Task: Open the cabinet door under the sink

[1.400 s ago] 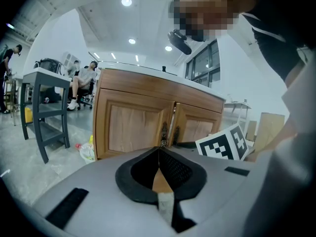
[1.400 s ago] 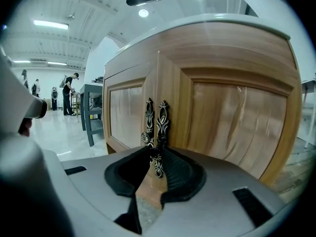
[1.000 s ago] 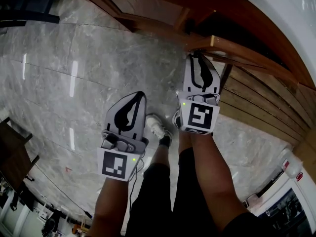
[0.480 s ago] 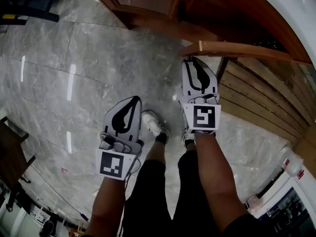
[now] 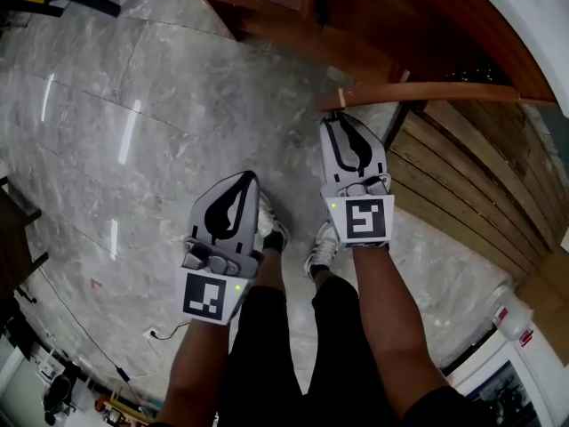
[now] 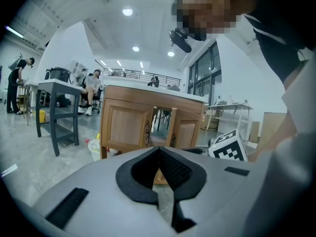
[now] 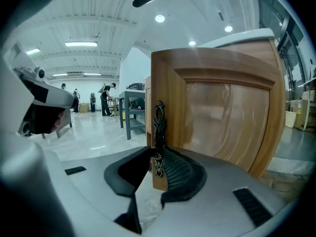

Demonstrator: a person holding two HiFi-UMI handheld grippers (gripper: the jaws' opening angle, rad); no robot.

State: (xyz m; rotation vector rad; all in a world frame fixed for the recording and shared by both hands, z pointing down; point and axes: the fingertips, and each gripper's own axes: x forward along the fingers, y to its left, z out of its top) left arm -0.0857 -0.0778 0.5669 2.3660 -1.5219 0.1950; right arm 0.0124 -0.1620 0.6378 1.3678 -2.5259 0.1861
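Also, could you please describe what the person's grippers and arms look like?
Both the left gripper and right gripper are light grey shells tapering to a point, with a black teardrop-shaped opening and black mesh-textured pads. Each carries a white cube with black square markers and a small green light. The forearms are bare, without sleeves; the person wears dark legwear and white shoes.

Glossy grey marble floor (image 5: 133, 105), ceiling lights (image 6: 127, 12), dark table (image 6: 59, 88)
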